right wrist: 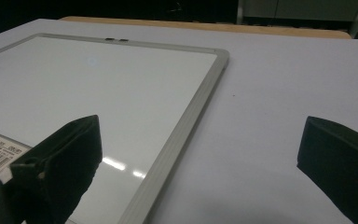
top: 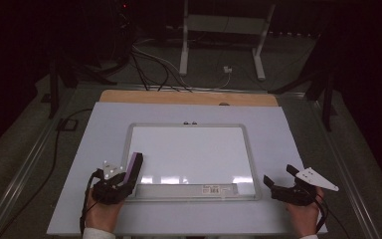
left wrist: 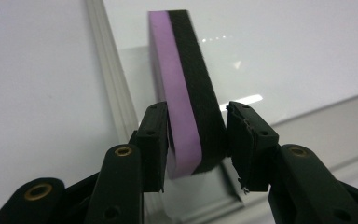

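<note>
While the left gripper (top: pixel 128 175) at seven o'clock clamps the purple-and-black eraser (left wrist: pixel 189 93) on edge over the whiteboard (top: pixel 189 149)'s left frame, probably to bring the black felt down for wiping, the right gripper (top: pixel 277 181) at five o'clock rests on the table sheet (top: pixel 288 129) with jaws spread and empty. Farther in, a barcode sticker (top: pixel 217 189) sits on the board's near rail, print too small to read, and the board is blank toward twelve o'clock

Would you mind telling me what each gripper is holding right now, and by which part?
The left gripper clamps the purple-and-black eraser across its two broad faces, near its lower end. The right gripper is open and holds nothing.
</note>
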Tool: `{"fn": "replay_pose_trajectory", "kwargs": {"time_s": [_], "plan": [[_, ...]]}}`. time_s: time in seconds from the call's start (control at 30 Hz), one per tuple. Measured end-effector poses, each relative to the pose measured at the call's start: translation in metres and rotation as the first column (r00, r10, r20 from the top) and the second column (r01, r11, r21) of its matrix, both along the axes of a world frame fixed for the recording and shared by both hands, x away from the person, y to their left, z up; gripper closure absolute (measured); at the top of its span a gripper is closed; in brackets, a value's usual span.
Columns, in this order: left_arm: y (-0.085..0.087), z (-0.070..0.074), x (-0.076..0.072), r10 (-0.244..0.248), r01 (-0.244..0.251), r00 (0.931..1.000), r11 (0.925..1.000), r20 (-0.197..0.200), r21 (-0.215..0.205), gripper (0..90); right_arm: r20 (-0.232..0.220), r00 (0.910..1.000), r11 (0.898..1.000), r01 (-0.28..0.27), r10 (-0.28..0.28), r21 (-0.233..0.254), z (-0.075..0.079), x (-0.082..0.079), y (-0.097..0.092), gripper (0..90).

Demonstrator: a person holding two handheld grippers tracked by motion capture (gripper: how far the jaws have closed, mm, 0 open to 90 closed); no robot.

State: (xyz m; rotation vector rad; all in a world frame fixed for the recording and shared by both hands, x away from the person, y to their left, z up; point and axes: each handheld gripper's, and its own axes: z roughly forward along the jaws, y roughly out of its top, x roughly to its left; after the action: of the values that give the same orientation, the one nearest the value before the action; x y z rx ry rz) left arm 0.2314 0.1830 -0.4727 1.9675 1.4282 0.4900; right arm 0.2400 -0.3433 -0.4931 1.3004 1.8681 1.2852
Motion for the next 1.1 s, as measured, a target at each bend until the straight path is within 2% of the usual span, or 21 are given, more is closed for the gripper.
{"fn": "replay_pose_trajectory", "kwargs": {"time_s": [0.17, 0.2, 0.3, 0.37, 0.53, 0.63, 0.77, 0.93, 1.0, 1.1], "plan": [[0.002, 0.003, -0.004, -0.005, 0.006, 0.9999, 0.9997, 0.015, -0.024, 59.1, 0.0, 1.0, 1.0, -0.001, 0.001, -0.004, 0.0, 0.0, 0.001, 0.0], [0.004, 0.004, -0.004, -0.01, 0.011, 0.9994, 0.9995, 0.033, -0.029, 57.6, 0.001, 1.0, 1.0, -0.001, 0.001, -0.004, 0.0, 0.0, 0.001, 0.0], [0.005, 0.008, 0.001, -0.021, 0.025, 0.9956, 0.9987, 0.091, -0.045, 43.8, 0.002, 1.0, 1.0, -0.003, 0.003, -0.004, 0.0, 0.0, 0.001, 0.0], [0.005, 0.01, 0.006, -0.026, 0.033, 0.992, 0.9982, 0.123, -0.051, 40.0, 0.003, 1.0, 1.0, -0.002, 0.002, -0.003, 0.0, 0.0, 0.002, 0.0], [0.008, 0.016, 0.016, -0.037, 0.051, 0.9744, 0.997, 0.222, -0.058, 27.0, 0.01, 0.9999, 1.0, -0.001, 0.001, 0.0, 0.001, -0.001, 0.0, 0.0], [0.012, 0.02, 0.021, -0.026, 0.051, 0.9577, 0.9955, 0.287, -0.08, 19.8, 0.014, 0.9999, 1.0, 0.0, 0.0, 0.002, 0.001, -0.001, 0.0, 0.0], [0.02, 0.025, 0.027, -0.031, 0.07, 0.9327, 0.9931, 0.359, -0.094, 15.1, 0.028, 0.9996, 1.0, -0.004, 0.004, 0.0, 0.002, -0.002, 0.0, 0.0], [0.027, 0.024, 0.034, -0.045, 0.088, 0.9202, 0.9918, 0.389, -0.093, 2.8, 0.043, 0.999, 1.0, -0.009, 0.009, -0.001, 0.003, -0.002, 0.001, 0.0], [0.031, 0.022, 0.035, -0.044, 0.09, 0.9149, 0.9914, 0.401, -0.096, 1.9, 0.046, 0.9989, 1.0, -0.01, 0.01, 0.0, 0.004, -0.003, 0.001, 0.0], [0.037, 0.019, 0.035, -0.035, 0.085, 0.9136, 0.9907, 0.405, -0.106, 0.9, 0.051, 0.9986, 1.0, -0.015, 0.015, 0.002, 0.005, -0.003, 0.002, 0.0]]}}
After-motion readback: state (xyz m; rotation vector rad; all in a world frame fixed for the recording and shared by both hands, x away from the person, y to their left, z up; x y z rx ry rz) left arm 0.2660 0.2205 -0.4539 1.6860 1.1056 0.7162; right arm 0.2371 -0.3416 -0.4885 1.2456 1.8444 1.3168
